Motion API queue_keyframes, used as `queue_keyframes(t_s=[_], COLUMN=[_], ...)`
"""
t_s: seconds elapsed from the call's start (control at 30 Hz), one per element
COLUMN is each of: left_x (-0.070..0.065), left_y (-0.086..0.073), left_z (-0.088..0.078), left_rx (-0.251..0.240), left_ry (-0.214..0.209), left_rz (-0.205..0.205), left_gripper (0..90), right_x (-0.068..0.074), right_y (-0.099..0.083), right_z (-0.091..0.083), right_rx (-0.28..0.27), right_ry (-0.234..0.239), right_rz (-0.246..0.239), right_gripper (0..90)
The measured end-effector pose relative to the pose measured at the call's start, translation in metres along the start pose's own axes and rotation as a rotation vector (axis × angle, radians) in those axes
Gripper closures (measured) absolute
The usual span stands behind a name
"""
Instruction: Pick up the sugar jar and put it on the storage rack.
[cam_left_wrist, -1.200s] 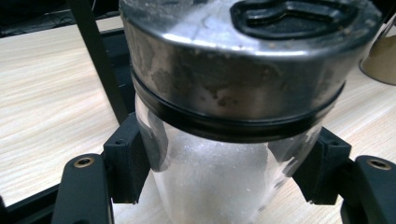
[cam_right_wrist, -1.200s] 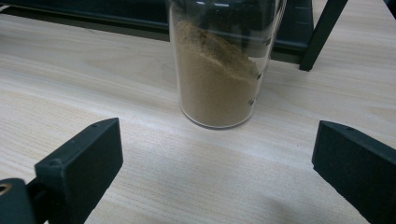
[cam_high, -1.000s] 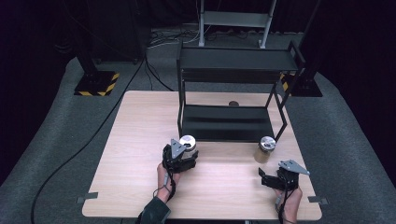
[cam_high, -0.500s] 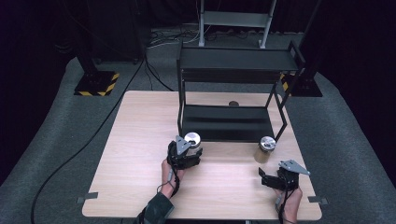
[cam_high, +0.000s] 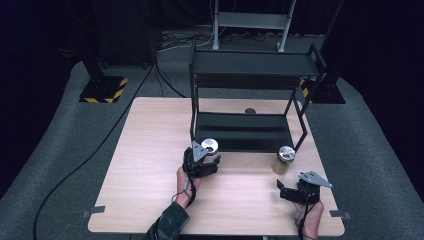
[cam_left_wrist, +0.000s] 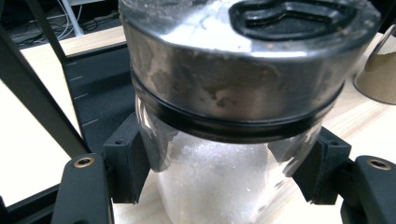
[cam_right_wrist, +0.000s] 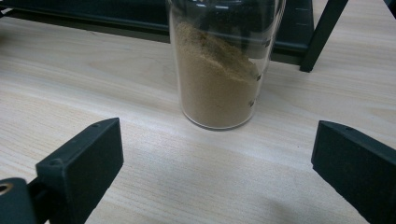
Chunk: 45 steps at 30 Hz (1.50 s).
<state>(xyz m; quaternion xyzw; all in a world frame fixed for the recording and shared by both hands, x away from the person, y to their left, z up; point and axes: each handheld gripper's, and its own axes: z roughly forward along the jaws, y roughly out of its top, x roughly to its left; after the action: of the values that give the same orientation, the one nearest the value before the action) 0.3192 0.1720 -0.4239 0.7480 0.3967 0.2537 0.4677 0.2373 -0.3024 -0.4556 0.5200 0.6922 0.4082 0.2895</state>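
While the clear glass jar of white grains with a dull metal lid (cam_left_wrist: 233, 93) sits clamped between the pads of the left tongs (cam_high: 202, 162), it stands upright just in front of the low black metal shelf rack (cam_high: 250, 65), at the shelf's left end. Its long axis is vertical, and the bottom shelf lies straight ahead of it. A second clear glass jar, holding tan powder (cam_right_wrist: 219, 70), stands upright on the pale wooden worktop (cam_high: 150, 150) near the rack's right leg, directly ahead of the right tongs (cam_high: 300, 191), which gape wide and touch nothing. By count: two jars, two tongs, one rack.
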Motion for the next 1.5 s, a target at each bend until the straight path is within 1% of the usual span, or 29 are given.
queue_keyframes(t_s=[0.4,0.53,0.67,0.83,0.93,1.3,1.5], left_x=[0.002,0.0,-0.001,-0.001,-0.002,0.0,-0.001], left_y=[0.01,0.015,0.018,0.021,0.023,0.028,0.031], left_z=[0.009,0.012,0.015,0.018,0.02,0.024,0.027], left_rx=[-0.005,-0.016,-0.018,-0.018,-0.017,-0.019,-0.017], left_ry=[0.001,-0.003,-0.005,-0.004,-0.004,0.004,0.004], left_rz=[0.001,0.014,0.024,0.021,0.029,0.031,0.04], left_gripper=[30.4,30.4,30.4,30.4,30.4,30.4,30.4], right_x=[0.0,0.0,0.0,-0.001,0.0,0.0,0.0], right_y=[0.0,0.0,0.0,0.0,0.0,0.0,-0.001], right_z=[0.0,0.0,0.0,0.0,0.0,0.0,0.0], right_rx=[-0.001,-0.001,0.0,-0.002,-0.001,-0.002,-0.003], right_ry=[0.001,0.001,0.0,0.001,0.002,0.001,0.0], right_rz=[0.001,0.001,0.001,0.002,0.001,0.002,0.002], right_gripper=[1.2,1.2,1.2,1.2,1.2,1.3,1.3])
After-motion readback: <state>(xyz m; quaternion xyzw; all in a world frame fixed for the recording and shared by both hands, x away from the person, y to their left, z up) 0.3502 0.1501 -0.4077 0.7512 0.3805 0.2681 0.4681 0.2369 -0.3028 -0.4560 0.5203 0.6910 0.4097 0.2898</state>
